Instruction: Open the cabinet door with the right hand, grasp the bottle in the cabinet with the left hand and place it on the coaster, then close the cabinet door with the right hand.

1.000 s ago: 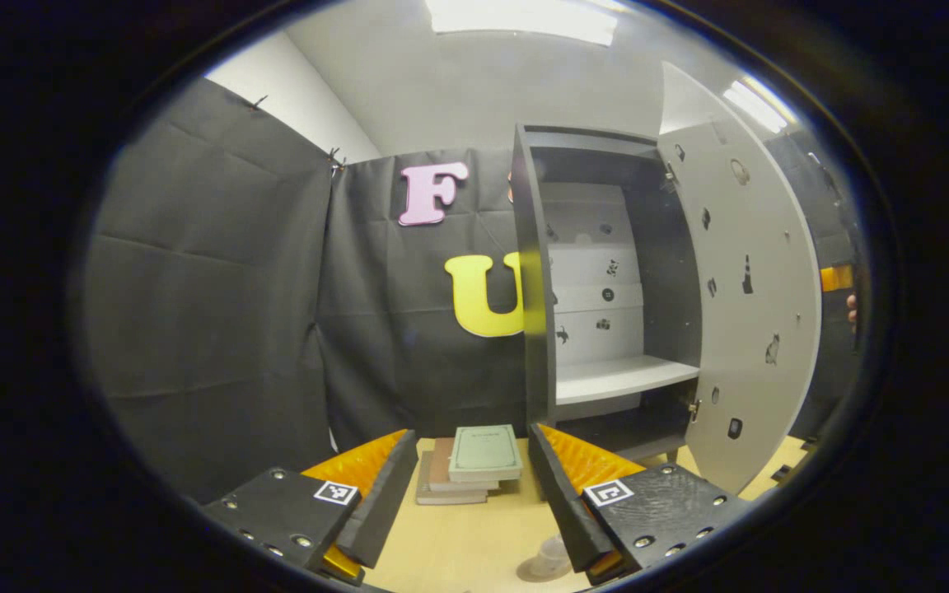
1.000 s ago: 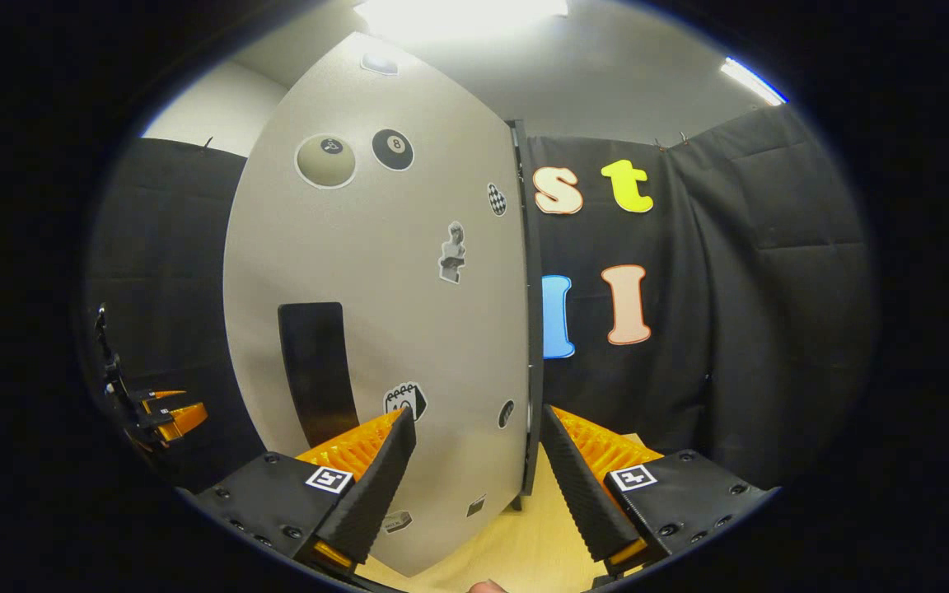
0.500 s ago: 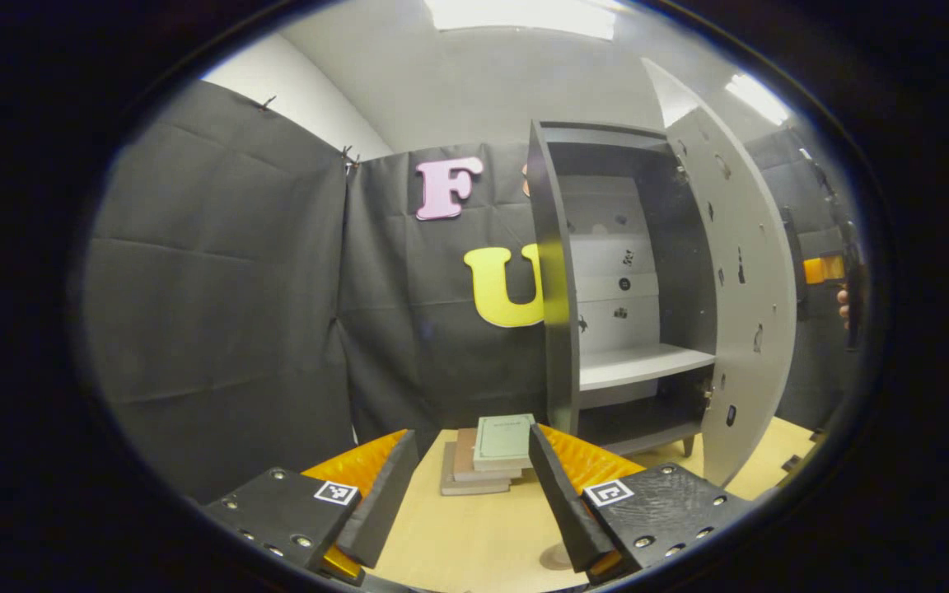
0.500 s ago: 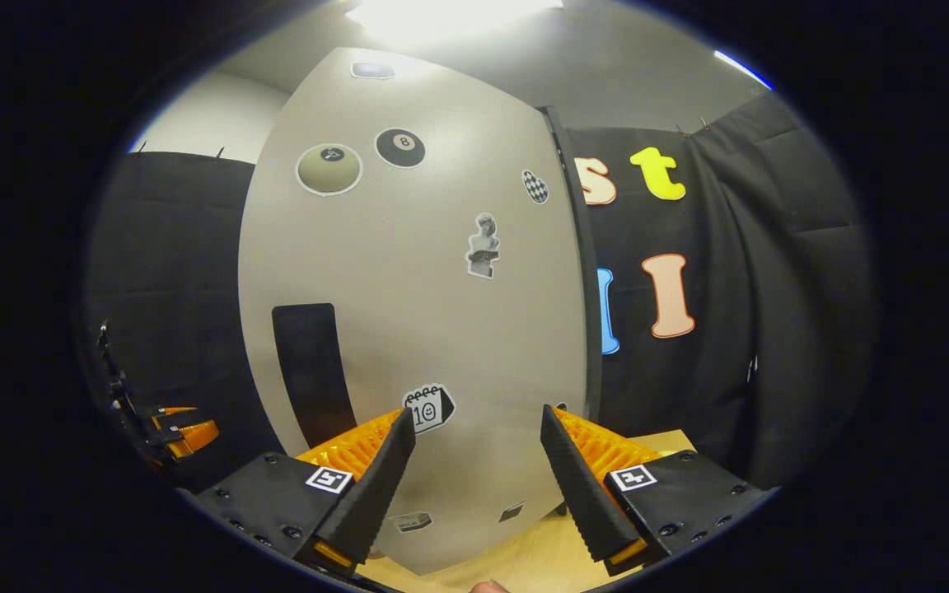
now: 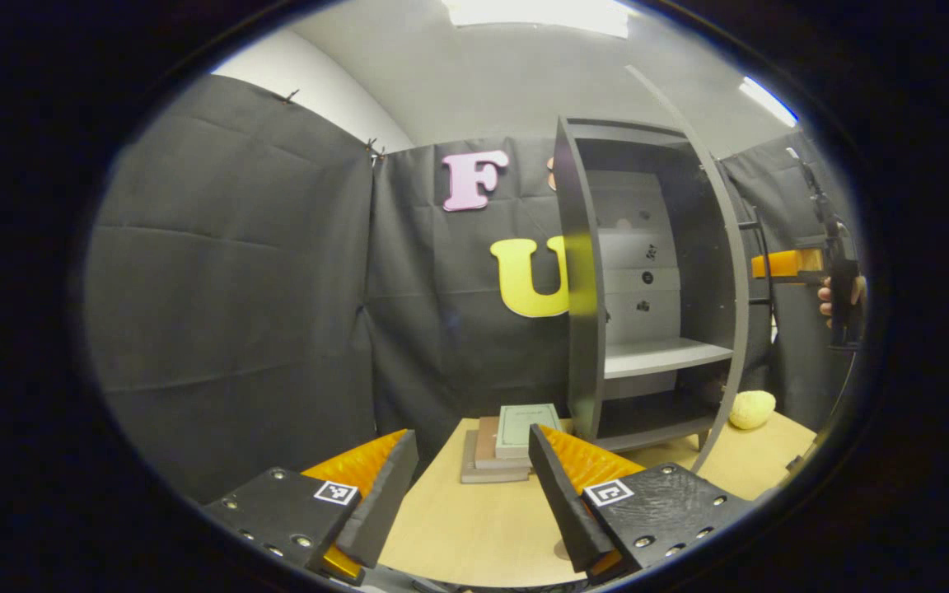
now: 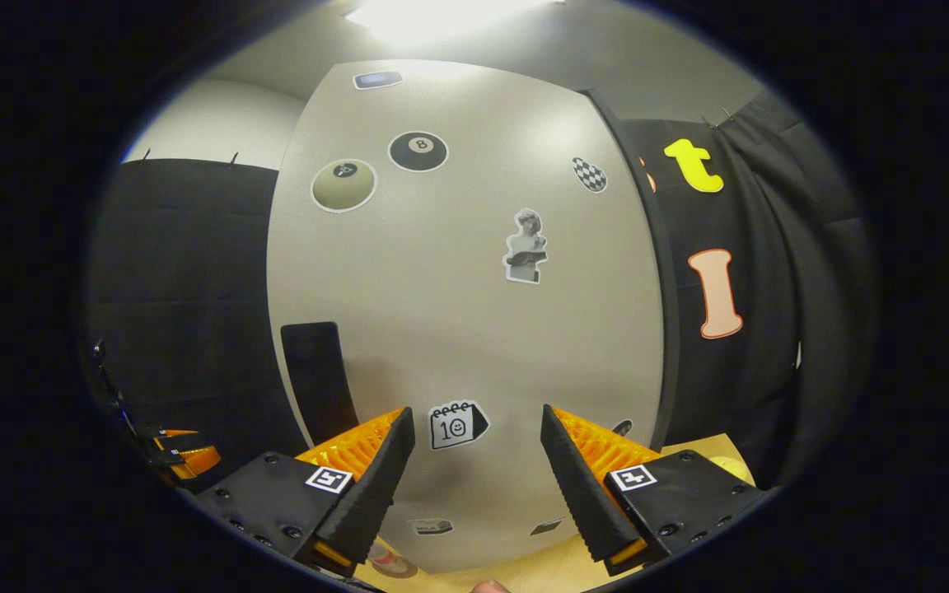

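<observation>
The cabinet door (image 6: 474, 329) has swung in over the last second. In the left gripper view it has gone from showing its inner face to standing edge-on (image 5: 731, 272) to me, so I judge closing is underway. It stands upright on the cabinet (image 5: 582, 288) – long axis vertical, free edge pointing out over the table (image 5: 474, 527). The right hand-held gripper (image 6: 476, 412) faces its outer side, fingers spread wide; the left hand-held gripper (image 5: 471, 432) is wide too, holding nothing.

Grey cabinet door (image 6: 458, 329), dotted with stickers
</observation>
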